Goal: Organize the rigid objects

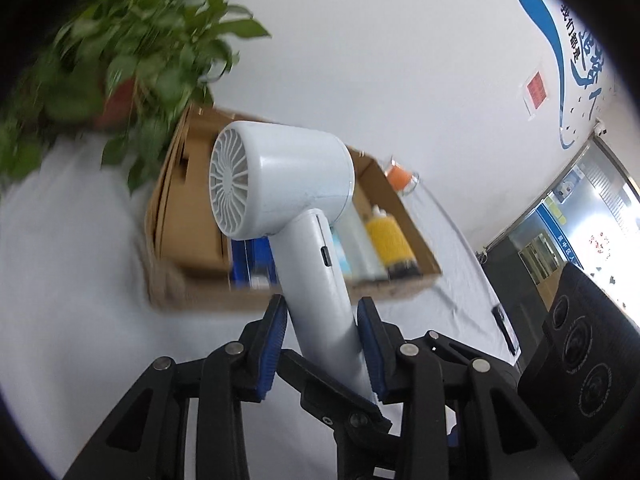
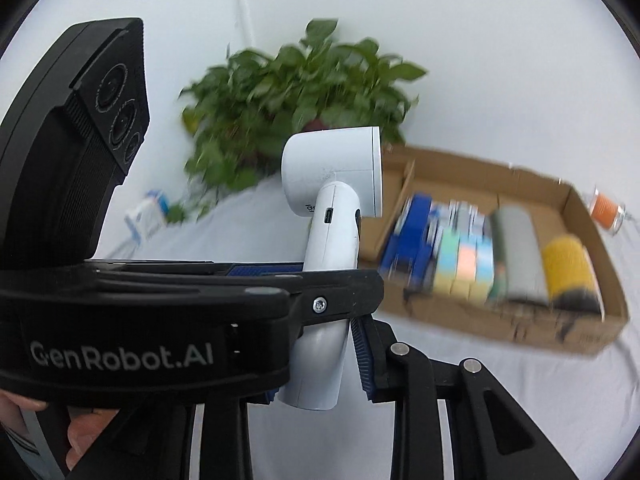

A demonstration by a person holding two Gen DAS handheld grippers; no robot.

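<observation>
— What does the left gripper (image 1: 322, 334) hold?
— Its blue pads clamp the handle of the white plastic hair dryer (image 1: 288, 196), lifted before the brown cardboard box (image 1: 188, 208).
— And the right gripper (image 2: 320, 354)?
— It brackets the handle lower down; contact unclear. The leafy potted plant (image 2: 296, 92) stands behind.

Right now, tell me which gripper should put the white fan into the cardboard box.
Left. The left gripper clamps the white fan by its handle, facing the cardboard box. The right gripper only brackets the handle's lower end; its grip is unclear.
</observation>
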